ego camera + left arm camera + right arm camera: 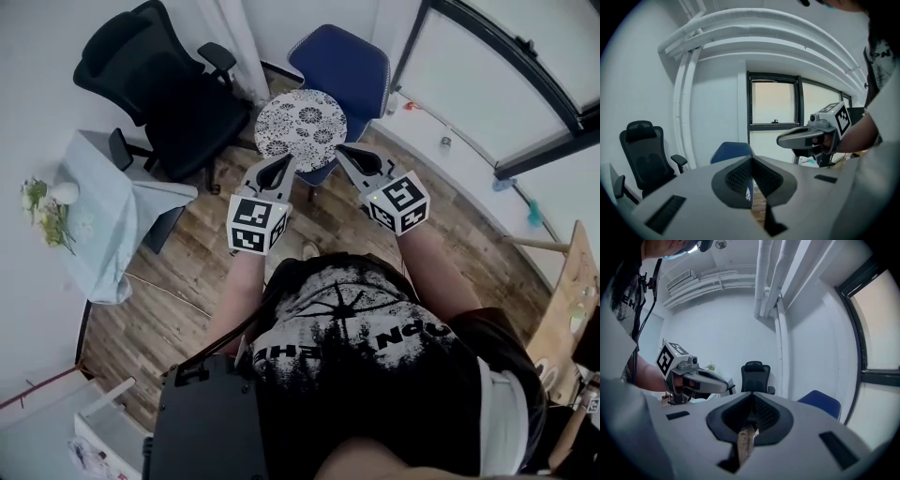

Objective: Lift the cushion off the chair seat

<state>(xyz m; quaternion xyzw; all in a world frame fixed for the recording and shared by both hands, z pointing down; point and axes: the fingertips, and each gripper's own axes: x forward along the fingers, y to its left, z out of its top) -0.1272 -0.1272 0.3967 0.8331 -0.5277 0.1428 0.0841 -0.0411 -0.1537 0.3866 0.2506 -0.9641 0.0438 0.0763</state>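
Over blue chair (352,66), left gripper (284,162) and right gripper (345,153) jaws clamp cushion (302,120).

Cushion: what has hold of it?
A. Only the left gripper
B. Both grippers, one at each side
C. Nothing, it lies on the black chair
B: the left gripper and the right gripper are each shut on the near edge of the cushion, and a sliver of it shows between the jaws in both gripper views.
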